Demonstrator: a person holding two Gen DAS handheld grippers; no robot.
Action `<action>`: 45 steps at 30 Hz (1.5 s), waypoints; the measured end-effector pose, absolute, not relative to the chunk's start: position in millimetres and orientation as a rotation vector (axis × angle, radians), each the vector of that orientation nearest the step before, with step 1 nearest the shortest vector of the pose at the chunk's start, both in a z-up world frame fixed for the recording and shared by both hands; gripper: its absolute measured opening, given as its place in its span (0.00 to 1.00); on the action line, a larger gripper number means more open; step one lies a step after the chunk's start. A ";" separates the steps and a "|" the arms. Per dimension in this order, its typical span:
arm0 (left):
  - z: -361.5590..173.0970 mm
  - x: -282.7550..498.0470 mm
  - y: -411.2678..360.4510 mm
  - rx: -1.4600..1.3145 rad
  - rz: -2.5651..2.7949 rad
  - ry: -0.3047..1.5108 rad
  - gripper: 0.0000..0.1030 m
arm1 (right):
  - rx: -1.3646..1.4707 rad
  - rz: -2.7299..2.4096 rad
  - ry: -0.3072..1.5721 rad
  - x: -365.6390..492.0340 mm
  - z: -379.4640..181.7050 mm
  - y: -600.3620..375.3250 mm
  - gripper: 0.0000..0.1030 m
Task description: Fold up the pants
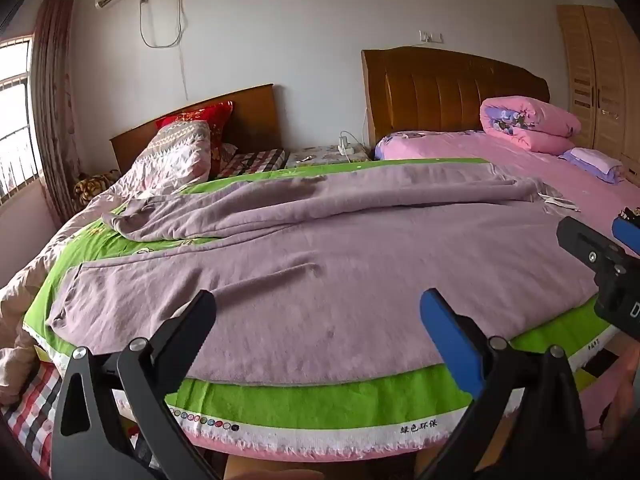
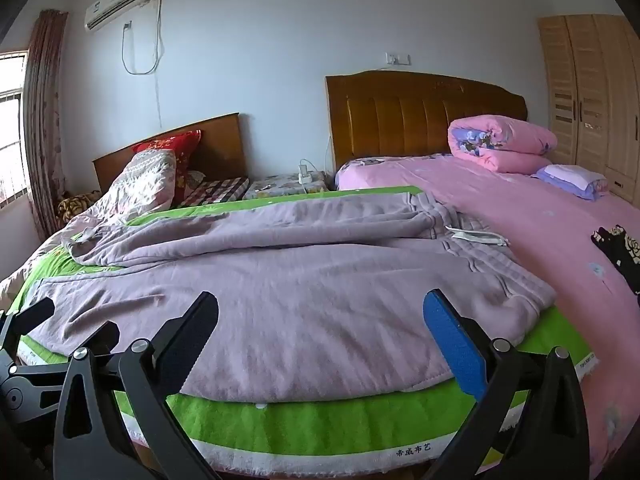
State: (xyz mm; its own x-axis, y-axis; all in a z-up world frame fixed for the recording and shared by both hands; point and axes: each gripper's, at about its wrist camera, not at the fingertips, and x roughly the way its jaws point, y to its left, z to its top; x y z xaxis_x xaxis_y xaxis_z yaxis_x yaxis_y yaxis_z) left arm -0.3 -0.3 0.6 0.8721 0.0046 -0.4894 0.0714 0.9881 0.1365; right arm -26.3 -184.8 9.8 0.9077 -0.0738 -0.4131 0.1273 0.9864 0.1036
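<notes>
Pants (image 1: pixel 320 264) spread flat on green cloth (image 1: pixel 304 400) for folding, I think; both grippers (image 1: pixel 320 336) (image 2: pixel 320 336) wide open, holding nothing.

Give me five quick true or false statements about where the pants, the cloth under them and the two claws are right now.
1. The lilac pants lie spread on a green cloth. True.
2. The left claw is clamped on the pants. False: it is open, nothing between its fingers.
3. The right claw is open. True.
4. The pants are already folded into a neat stack. False: both legs lie stretched out, the far one rumpled.
5. A folded pink quilt lies on top of the pants. False: it sits by the headboard of the pink bed.
</notes>
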 end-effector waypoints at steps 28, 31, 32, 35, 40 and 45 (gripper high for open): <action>-8.2 0.0 4.4 0.139 -0.047 0.536 0.99 | 0.152 -0.095 0.450 -22.4 -0.5 -189.6 0.96; -9.0 -0.6 4.8 0.139 -0.047 0.537 0.99 | 0.157 -0.095 0.453 -23.2 -2.0 -190.0 0.96; -9.2 -0.4 4.7 0.139 -0.046 0.537 0.99 | 0.158 -0.096 0.452 -23.9 -2.5 -189.6 0.96; -10.0 -0.7 5.1 0.138 -0.047 0.540 0.99 | 0.158 -0.096 0.452 -24.0 -2.6 -189.7 0.96; -12.8 -2.1 5.8 0.139 -0.047 0.543 0.99 | 0.164 -0.095 0.459 -24.0 -3.4 -191.5 0.96; -12.8 -1.7 6.0 0.139 -0.047 0.552 0.99 | 0.172 -0.094 0.465 -23.1 -3.1 -194.1 0.96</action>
